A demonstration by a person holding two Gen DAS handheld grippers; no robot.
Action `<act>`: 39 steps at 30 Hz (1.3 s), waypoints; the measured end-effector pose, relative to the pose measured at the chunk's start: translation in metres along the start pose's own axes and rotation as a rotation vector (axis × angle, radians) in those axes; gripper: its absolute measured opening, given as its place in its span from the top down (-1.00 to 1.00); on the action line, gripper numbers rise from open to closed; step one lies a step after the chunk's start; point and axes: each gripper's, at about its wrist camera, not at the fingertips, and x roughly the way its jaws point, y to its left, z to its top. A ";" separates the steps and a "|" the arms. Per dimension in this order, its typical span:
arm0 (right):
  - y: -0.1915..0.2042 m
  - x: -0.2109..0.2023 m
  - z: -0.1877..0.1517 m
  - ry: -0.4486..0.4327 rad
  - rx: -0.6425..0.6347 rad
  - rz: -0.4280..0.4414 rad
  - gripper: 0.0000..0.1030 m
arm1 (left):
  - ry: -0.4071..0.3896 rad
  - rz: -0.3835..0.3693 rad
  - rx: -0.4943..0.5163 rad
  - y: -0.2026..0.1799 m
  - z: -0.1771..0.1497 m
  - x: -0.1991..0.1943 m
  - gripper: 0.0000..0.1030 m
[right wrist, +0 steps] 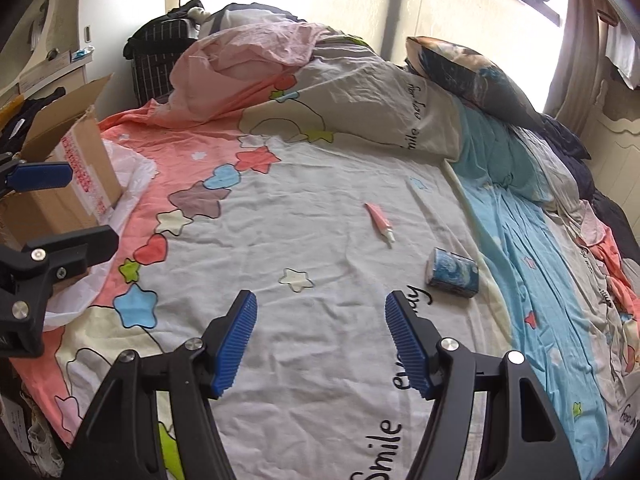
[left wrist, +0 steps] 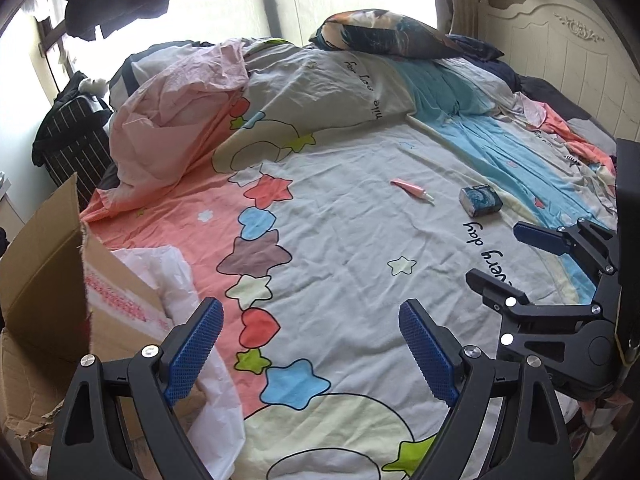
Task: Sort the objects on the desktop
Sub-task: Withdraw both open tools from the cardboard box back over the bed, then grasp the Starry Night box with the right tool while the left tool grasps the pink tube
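Note:
A small pink tube (left wrist: 412,191) (right wrist: 380,223) lies on the patterned bed sheet (left wrist: 352,248) (right wrist: 320,248). A small blue patterned box (left wrist: 479,200) (right wrist: 453,273) lies just right of it. My left gripper (left wrist: 310,354) is open and empty, hovering over the near left of the bed; it also shows in the right wrist view (right wrist: 76,208). My right gripper (right wrist: 320,344) is open and empty, short of the box and tube; it also shows in the left wrist view (left wrist: 496,256).
An open cardboard box (left wrist: 44,292) (right wrist: 68,176) with a white plastic bag (left wrist: 192,320) (right wrist: 132,168) stands at the bed's left edge. A bunched pink quilt (left wrist: 176,120) and a dark pillow (left wrist: 384,32) lie at the far side. A headboard (left wrist: 560,40) is at the right.

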 end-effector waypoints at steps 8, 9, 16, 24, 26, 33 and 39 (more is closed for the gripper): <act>-0.053 0.020 -0.008 0.036 0.055 -0.058 -0.22 | 0.026 -0.003 0.028 -0.037 0.019 0.038 -0.79; -0.059 0.023 -0.009 0.039 0.064 -0.064 -0.22 | 0.031 -0.010 0.029 -0.042 0.021 0.043 -0.79; -0.084 0.045 -0.012 0.071 0.068 -0.088 -0.22 | 0.057 -0.039 0.103 -0.072 0.034 0.075 -0.79; -0.104 0.066 -0.010 0.094 0.043 -0.091 -0.22 | 0.078 -0.076 0.125 -0.091 0.049 0.102 -0.79; -0.109 0.070 -0.008 0.101 0.042 -0.084 -0.22 | 0.088 -0.087 0.113 -0.092 0.054 0.110 -0.79; -0.120 0.082 0.000 0.108 0.031 -0.082 -0.22 | 0.114 -0.083 0.112 -0.096 0.065 0.134 -0.79; -0.132 0.092 0.005 0.125 0.063 -0.070 -0.22 | 0.135 -0.098 0.093 -0.100 0.078 0.152 -0.79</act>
